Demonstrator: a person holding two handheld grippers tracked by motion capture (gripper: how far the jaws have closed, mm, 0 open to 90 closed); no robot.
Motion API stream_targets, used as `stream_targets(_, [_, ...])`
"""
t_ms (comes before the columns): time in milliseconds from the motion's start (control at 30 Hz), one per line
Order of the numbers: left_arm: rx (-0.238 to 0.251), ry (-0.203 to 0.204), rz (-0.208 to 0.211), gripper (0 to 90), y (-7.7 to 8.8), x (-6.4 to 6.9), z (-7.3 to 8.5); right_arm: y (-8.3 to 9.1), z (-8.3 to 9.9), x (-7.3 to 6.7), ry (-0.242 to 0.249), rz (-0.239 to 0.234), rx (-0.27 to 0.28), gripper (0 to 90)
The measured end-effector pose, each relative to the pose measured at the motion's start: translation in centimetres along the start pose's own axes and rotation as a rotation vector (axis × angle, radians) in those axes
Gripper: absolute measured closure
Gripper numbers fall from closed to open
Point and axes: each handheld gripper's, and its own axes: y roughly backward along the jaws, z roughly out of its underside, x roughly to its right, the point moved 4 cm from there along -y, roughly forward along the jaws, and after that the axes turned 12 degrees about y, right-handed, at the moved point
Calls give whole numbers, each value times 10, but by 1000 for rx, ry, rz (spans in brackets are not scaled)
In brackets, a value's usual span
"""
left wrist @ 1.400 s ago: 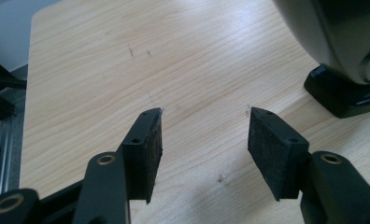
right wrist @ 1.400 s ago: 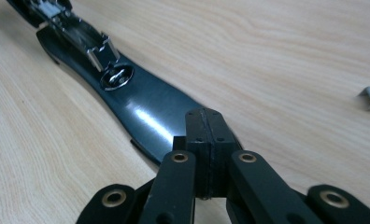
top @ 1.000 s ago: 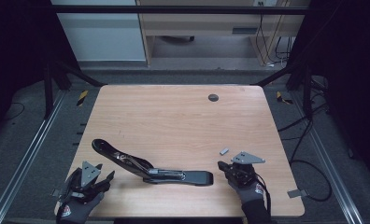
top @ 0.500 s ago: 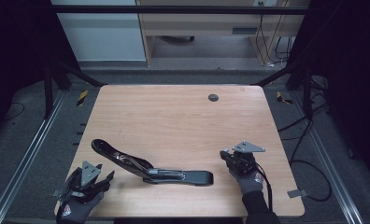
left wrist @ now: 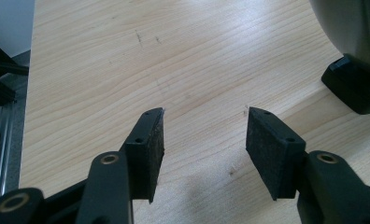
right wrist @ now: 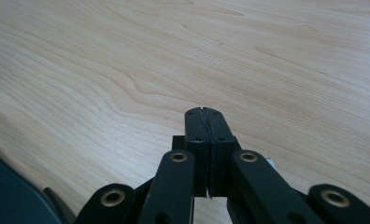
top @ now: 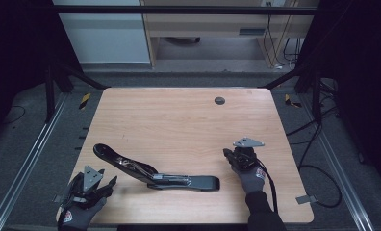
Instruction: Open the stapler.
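Observation:
A long black hinged tool [top: 155, 174], like a stapler opened out, lies across the front of the wooden table [top: 179, 120]. My left gripper [top: 107, 176] rests at the front left corner, just short of the tool's raised arm. Its jaws stand open over bare wood [left wrist: 204, 126], and a black end of the tool [left wrist: 356, 88] shows at the right edge. My right gripper [top: 225, 153] sits right of the tool's flat end, pointing left. Its pads are pressed together with nothing between them [right wrist: 204, 112]. A small pale bit [right wrist: 270, 162] peeks out beside its linkage.
A round dark grommet [top: 219, 100] is set in the table's far side. Metal rails [top: 30, 154] run along both sides of the table. A black cable [top: 318, 173] loops on the floor at the right. A grey tab [top: 304, 198] sticks out at the front right edge.
My right gripper has moved away from the front edge, up the picture. Its tips now stand where a small grey piece lay before. The left gripper and the black tool have stayed put.

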Motion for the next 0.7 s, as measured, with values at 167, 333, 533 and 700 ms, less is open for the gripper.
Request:
stream_targets(167, [0,2,-1,464,0,0,0,-9,1,2,4,11,-34,898])
stream_targets(333, [-2,0,0,464,0,0,0,-15,5,3,7,22,-68,898])
stream_targets(533, [-4,-2,0,464,0,0,0,-18,8,3,8,17,-100,899])
stream_targets(700, [-6,-1,0,464,-1,0,0,-21,10,3,18,22,-123,899])
